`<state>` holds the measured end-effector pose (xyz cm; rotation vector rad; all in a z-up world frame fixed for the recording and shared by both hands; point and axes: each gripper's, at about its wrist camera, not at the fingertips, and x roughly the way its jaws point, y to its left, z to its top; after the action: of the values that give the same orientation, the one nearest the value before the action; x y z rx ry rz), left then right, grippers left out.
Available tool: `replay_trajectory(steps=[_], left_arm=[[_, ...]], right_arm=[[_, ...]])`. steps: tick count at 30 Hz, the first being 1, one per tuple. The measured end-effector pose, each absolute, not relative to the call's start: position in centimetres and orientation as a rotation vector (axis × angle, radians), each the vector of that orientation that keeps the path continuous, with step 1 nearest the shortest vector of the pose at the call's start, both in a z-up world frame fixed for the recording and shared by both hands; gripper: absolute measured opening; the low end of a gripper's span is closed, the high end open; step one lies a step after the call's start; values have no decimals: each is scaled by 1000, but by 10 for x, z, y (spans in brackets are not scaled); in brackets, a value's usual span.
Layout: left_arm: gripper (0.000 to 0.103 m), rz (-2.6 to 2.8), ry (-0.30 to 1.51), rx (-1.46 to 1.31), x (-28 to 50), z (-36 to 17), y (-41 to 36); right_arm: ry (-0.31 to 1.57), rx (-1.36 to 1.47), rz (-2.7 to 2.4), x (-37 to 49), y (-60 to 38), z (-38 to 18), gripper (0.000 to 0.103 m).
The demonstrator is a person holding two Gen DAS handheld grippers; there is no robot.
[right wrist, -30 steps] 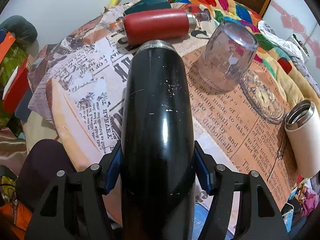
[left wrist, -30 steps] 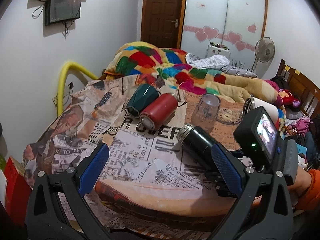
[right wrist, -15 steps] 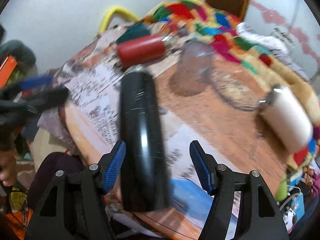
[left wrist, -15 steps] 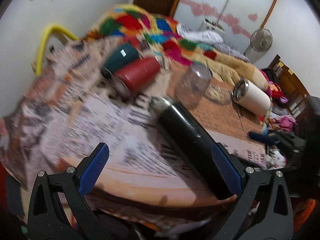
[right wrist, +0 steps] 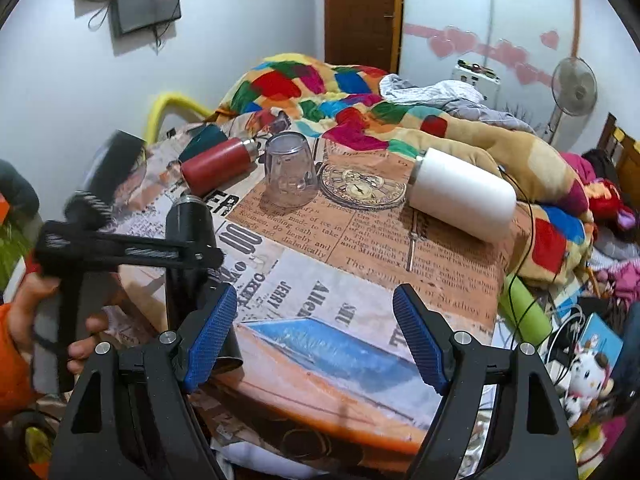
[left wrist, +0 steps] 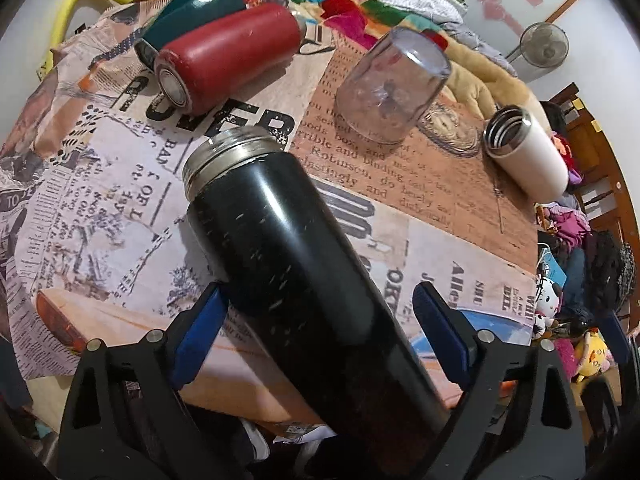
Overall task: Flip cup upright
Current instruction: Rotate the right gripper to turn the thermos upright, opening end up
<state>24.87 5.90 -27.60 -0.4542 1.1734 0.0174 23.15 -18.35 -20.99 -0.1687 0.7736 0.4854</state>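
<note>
**A:** Where does the black flask (left wrist: 304,280) stand at this moment?

**B:** It lies on its side near the table's front edge, steel mouth toward the room. The left gripper (left wrist: 320,332) straddles it: blue pads (left wrist: 198,330) to either side of the body, set wide, with visible gaps, so nothing is clamped. The right gripper (right wrist: 314,336) hangs over bare cloth, its fingers spread wide and holding nothing.

**A:** How should the step in hand be done well?

**B:** In my judgement, close squarely across the body's middle so the glossy wall cannot roll out, then swing the mouth up and set the base down flat. The flask lies skewed between the pads; squaring to it first would help. Its base overhangs close to the edge, so placing it further in looks safer.

**A:** And the surroundings?

**B:** A newspaper-print tablecloth (right wrist: 360,240) covers the table. On it lie a red flask (left wrist: 228,60), a dark green one (left wrist: 192,12) behind it, an inverted clear glass (left wrist: 392,84) and a white flask (left wrist: 528,152) on its side. Beyond: a patchwork blanket (right wrist: 320,84), a standing fan (right wrist: 574,86), a wooden door (right wrist: 362,12).
</note>
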Motion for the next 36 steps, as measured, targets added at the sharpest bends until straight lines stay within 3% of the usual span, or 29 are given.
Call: replay_trajectory(steps=[11, 15, 29, 36], left_arm=[[77, 85, 1198, -319, 280, -287, 40], [63, 53, 1164, -299, 284, -277, 32], [63, -29, 828, -25, 225, -166, -10], [63, -33, 738, 5, 237, -142, -20]], right_arm=[[801, -73, 455, 222, -208, -218, 78], [807, -50, 438, 221, -216, -218, 78], [784, -28, 428, 221, -223, -208, 78], [771, -24, 421, 224, -223, -204, 78]])
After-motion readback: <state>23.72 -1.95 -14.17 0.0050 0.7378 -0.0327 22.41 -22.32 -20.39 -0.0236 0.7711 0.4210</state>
